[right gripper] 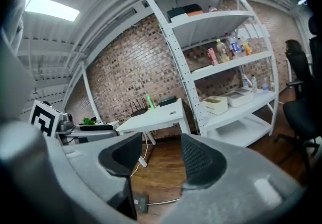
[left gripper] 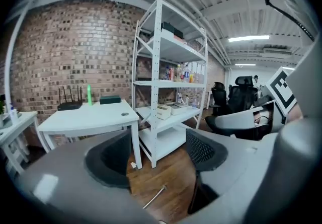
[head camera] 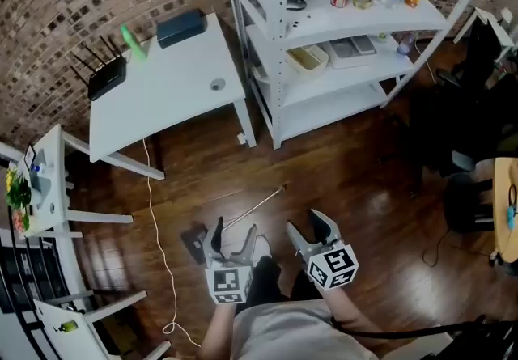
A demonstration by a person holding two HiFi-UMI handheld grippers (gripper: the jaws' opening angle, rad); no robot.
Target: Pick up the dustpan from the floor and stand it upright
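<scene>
The dustpan (head camera: pixel 194 242) lies on the floor (head camera: pixel 340 172) just left of my left tool (head camera: pixel 235 230), its handle running toward the far shelf rack (head camera: pixel 279 67). The table (head camera: pixel 170 91) stands left of that rack.

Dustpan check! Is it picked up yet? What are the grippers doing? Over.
Left gripper open, empty. Right gripper open, empty. Dustpan flat on floor, not picked up. White cable lies beside it.

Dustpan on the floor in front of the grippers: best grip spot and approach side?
Likely the long handle mid-length, from above, jaws across it. The dustpan lies flat; its rod is slim with bare floor around, the rest broad and low.
</scene>
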